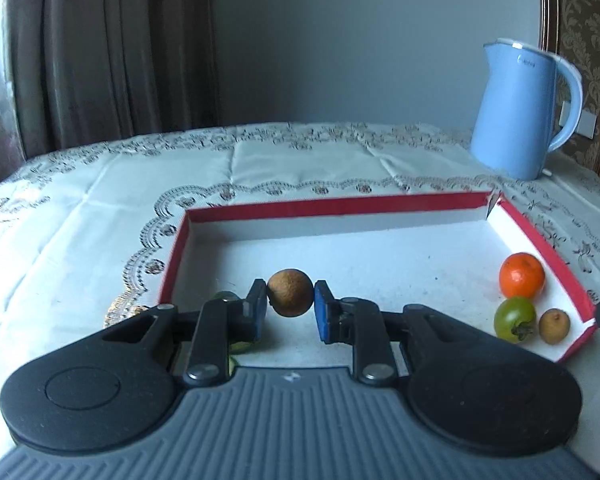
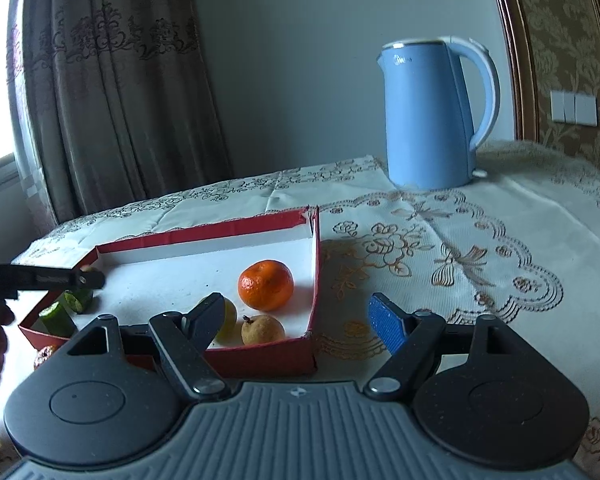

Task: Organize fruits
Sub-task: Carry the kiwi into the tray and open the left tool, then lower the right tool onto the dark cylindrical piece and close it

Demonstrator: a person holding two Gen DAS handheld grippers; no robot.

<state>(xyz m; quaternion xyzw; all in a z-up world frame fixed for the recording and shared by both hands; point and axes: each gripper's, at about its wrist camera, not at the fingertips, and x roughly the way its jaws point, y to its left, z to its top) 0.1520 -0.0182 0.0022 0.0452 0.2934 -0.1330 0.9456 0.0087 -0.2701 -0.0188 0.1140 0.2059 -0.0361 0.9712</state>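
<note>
our left tool is clamped on a small brown round fruit, pinched between its two pads above the white floor of the red-rimmed box. our right tool stands apart with nothing in it, over the box's near corner. in the box we count one orange, one green fruit, one small tan fruit and two green cut pieces. one blue kettle stands on the worktop behind.

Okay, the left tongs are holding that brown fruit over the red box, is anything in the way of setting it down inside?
Nothing visible blocks it. The left tongs grip the brown fruit above bare white floor of the red box. The orange, green fruit and small brown fruit sit apart in the right corner; green pieces lie near the left wall.
</note>
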